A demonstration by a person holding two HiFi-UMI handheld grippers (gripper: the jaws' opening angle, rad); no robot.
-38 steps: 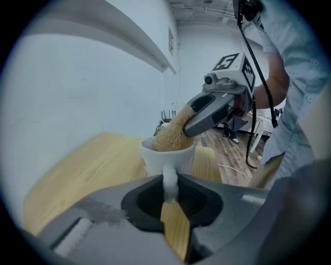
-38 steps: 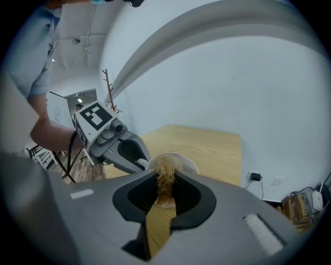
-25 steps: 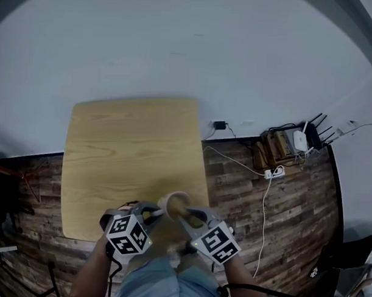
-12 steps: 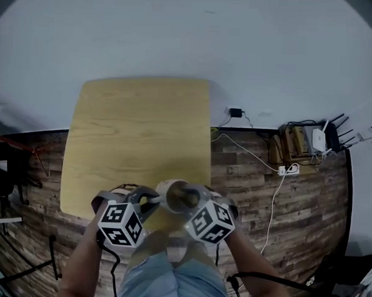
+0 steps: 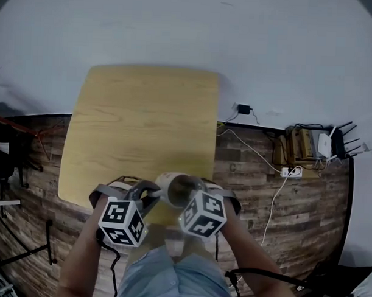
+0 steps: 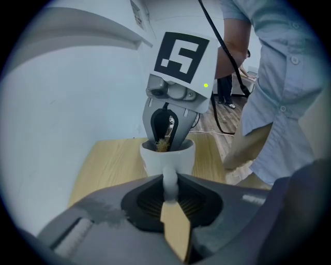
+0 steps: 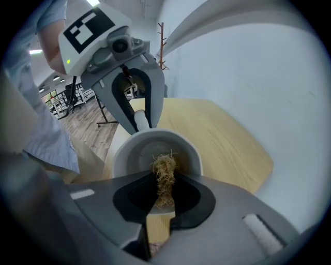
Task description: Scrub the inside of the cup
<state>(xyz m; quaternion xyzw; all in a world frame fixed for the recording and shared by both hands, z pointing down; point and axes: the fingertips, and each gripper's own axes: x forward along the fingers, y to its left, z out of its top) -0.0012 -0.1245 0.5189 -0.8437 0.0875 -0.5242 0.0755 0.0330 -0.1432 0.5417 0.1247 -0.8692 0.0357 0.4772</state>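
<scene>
Scrubbing now: left hand-held gripper (image 6: 170, 207) clamps the white cup (image 7: 155, 150) by its handle (image 6: 169, 178) over the worktop's (image 5: 138, 125) six o'clock edge. The right hand-held gripper (image 7: 163, 202) pinches a fibre scrubber (image 7: 164, 173) in its mouth. Next, probably, swirl deeper.

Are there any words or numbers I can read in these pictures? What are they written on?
No words or numbers can be read anywhere.
Left cube: only black-and-white square codes, no letters.
Right cube: a square code too; it only looks a bit like a 5.
Cup and scrubber: no print shows.
</scene>
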